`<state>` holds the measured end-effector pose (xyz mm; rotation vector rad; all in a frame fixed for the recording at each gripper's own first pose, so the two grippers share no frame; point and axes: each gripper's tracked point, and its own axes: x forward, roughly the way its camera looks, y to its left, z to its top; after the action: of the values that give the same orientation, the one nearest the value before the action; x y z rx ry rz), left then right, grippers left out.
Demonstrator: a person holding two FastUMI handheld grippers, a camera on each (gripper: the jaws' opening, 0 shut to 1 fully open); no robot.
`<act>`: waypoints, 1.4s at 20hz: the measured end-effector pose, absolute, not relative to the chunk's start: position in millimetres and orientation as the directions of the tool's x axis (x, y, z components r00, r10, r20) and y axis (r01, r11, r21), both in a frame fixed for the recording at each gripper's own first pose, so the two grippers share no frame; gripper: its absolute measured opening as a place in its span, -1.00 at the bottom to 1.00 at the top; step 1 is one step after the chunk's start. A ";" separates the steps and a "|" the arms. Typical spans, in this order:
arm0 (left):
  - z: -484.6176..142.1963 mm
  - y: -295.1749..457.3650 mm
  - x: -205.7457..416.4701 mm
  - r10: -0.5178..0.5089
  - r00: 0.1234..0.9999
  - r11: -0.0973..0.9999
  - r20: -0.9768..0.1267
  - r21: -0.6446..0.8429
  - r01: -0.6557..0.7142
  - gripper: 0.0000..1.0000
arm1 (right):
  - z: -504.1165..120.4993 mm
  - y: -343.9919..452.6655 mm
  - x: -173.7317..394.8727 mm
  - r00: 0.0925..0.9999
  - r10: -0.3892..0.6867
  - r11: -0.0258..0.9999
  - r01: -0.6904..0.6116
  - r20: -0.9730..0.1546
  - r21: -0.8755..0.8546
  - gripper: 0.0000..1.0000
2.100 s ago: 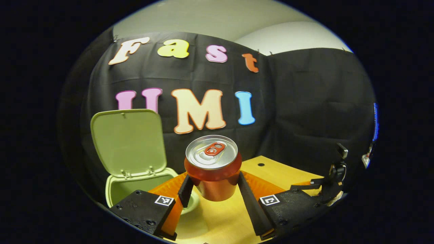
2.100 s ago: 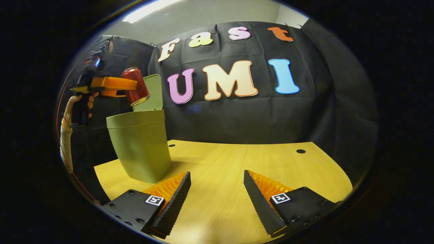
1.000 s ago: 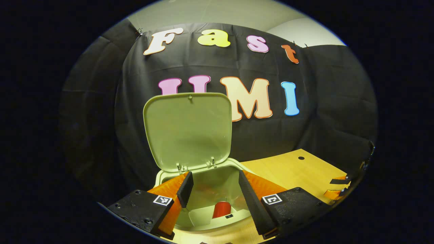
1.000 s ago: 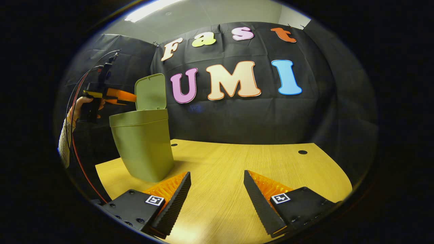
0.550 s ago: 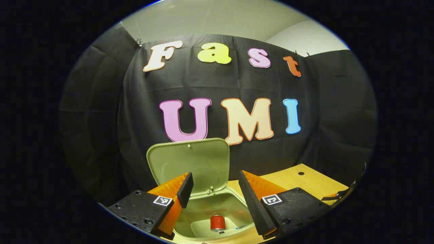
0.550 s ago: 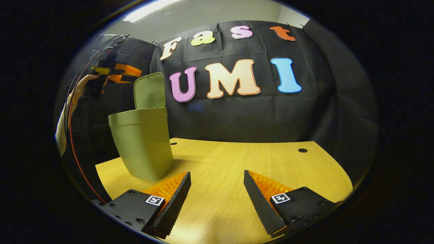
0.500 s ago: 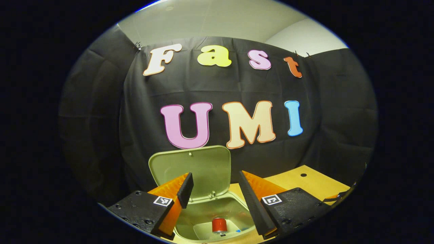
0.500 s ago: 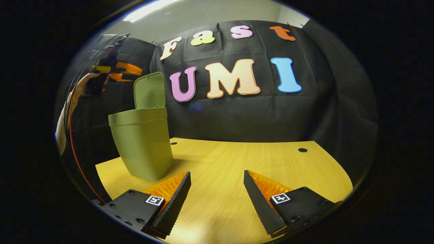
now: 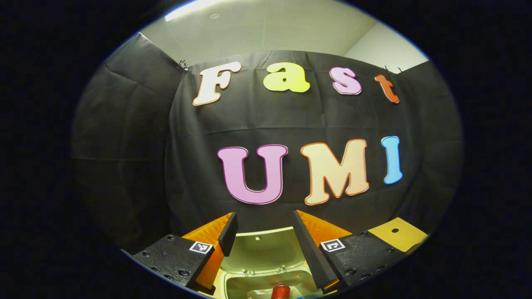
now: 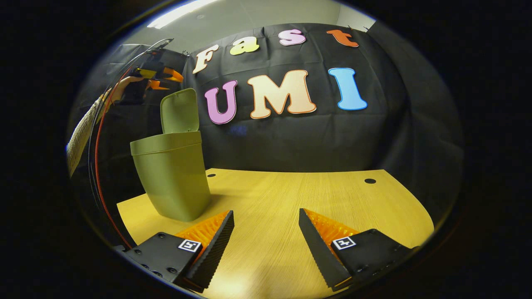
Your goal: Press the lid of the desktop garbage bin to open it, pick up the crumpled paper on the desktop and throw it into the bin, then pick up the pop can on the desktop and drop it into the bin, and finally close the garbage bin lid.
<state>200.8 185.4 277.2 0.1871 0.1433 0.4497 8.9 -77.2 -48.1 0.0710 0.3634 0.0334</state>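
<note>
The lid (image 10: 180, 110) stood upright, hinged at the back rim of the garbage bin (image 10: 171, 178), in the left half of the right gripper view, its inner face turned toward the frame's left. In the left gripper view the same lid (image 9: 266, 251) sat at the bottom centre, seen from above between the fingers, with the pop can (image 9: 281, 292) a red spot at the very bottom edge, down inside the bin. The crumpled paper could not be made out in there.

The left gripper (image 10: 166, 79) hung in the upper left of the right gripper view, just above and slightly left of the lid's top edge, not touching it, jaws apart and holding nothing; a hand (image 10: 124, 89) gripped its handle. From its own camera, that gripper (image 9: 263, 236) showed spread fingers framing the lid below. So the lid lay directly beneath the left tool, which was much the nearer; closing looked like a push forward and down on that top edge, swinging it toward the bin's mouth.

The right gripper (image 10: 266, 238) sat low at bottom centre, fingers wide, nothing between them, over the desktop (image 10: 316, 195). Bare wood ran right of the bin; the booth wall (image 10: 291, 141) stood close behind it, so room lay in front.
</note>
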 end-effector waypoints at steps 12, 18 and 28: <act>236.8 191.8 199.3 0.455 0.882 0.887 -0.121 0.148 -0.437 0.62 | -50.4 -67.2 11.2 0.932 0.065 0.997 -0.043 -0.357 0.070 0.97; 225.1 151.3 149.8 0.373 0.924 0.924 -0.083 0.129 -0.361 0.67 | -58.8 -59.9 11.8 0.923 0.076 0.996 -0.054 -0.377 0.068 0.97; 160.2 116.0 82.4 0.304 0.947 0.950 -0.107 0.105 -0.293 0.67 | -51.7 -47.4 7.8 0.923 0.111 0.993 -0.084 -0.368 0.087 0.97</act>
<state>82.4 116.0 160.2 0.0880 0.1229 0.3041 7.8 -47.4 -51.7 0.0698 0.3812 0.1000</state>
